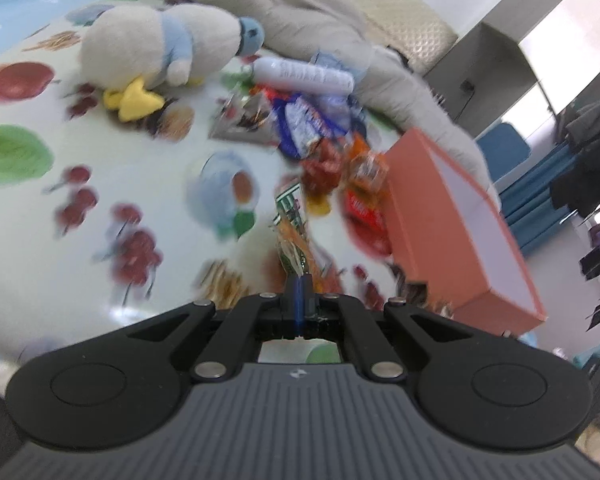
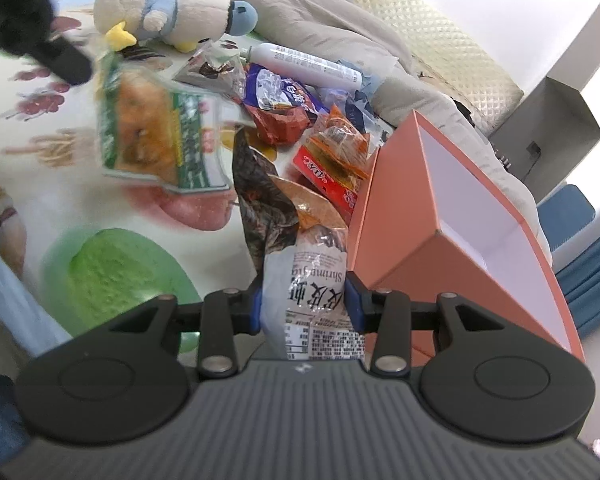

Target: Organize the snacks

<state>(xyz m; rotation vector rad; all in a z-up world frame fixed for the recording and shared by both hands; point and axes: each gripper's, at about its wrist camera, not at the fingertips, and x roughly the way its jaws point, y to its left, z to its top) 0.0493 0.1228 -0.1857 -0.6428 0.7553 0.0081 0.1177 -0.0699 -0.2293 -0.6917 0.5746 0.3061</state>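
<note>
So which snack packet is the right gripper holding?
The shrimp-cracker bag, white with black print, clamped between the right gripper pads; the others lie on the bed.

Fruit-print bed cover (image 2: 60, 208), snack packets (image 2: 328, 168), orange box (image 2: 396, 216), plush duck (image 2: 160, 12), grey blanket (image 2: 300, 12)
</note>
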